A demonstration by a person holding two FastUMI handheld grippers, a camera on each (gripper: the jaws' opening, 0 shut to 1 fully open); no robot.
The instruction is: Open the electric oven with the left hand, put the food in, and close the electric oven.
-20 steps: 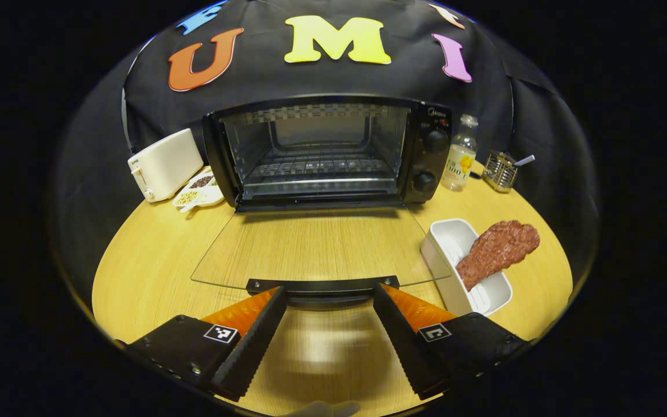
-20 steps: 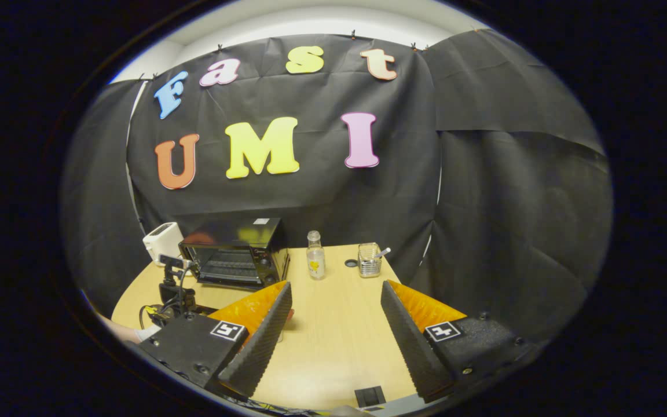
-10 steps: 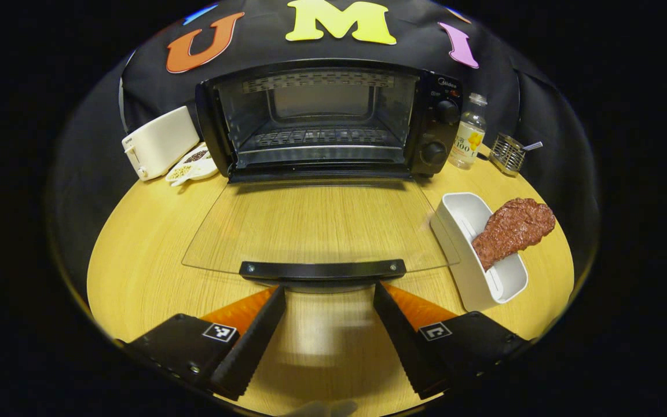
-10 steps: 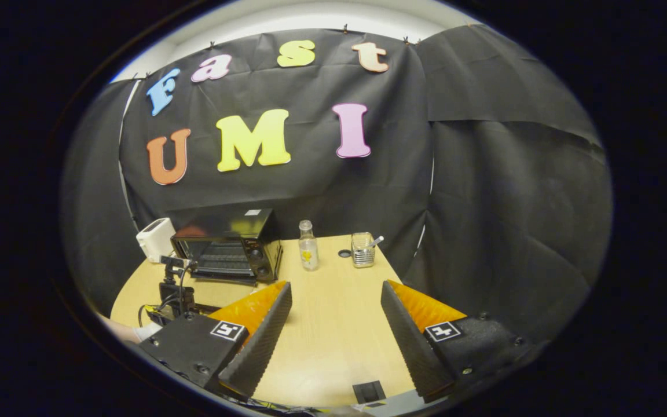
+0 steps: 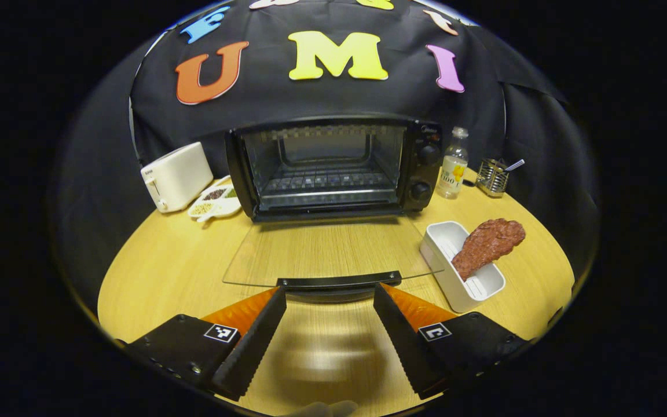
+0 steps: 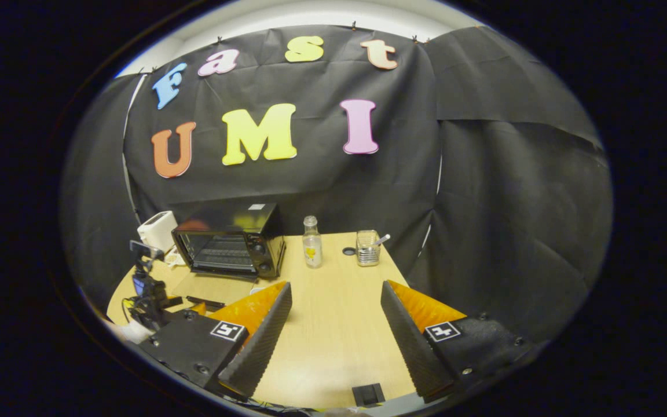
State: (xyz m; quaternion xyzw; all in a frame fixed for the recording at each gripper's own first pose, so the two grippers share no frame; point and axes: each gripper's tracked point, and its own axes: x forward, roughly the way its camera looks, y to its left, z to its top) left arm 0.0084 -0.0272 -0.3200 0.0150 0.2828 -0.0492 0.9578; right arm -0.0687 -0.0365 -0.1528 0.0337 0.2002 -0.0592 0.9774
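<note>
The black electric oven (image 5: 333, 165) stands at the back of the round wooden table with its glass door (image 5: 327, 252) folded flat down. The door's black handle (image 5: 339, 282) lies just ahead of my left gripper (image 5: 329, 324), which is open and holds nothing. A brown slab of meat (image 5: 487, 246) leans on the rim of a white tray (image 5: 462, 269) right of the door. In the right gripper view, my right gripper (image 6: 336, 324) is open and raised above the table's right side, with the oven (image 6: 230, 240) far off to its left and the left gripper (image 6: 148, 292) at lower left.
A white toaster (image 5: 176, 175) and a small dish of grains (image 5: 215, 200) sit left of the oven. A clear bottle (image 5: 452, 164) and a wire holder (image 5: 493, 175) with a utensil stand to its right. A small black square (image 6: 368, 395) lies at the table's near edge.
My left gripper has drawn back and up from the door handle, so the oven looks smaller and farther. The right gripper has hardly shifted. The door stays flat open.
</note>
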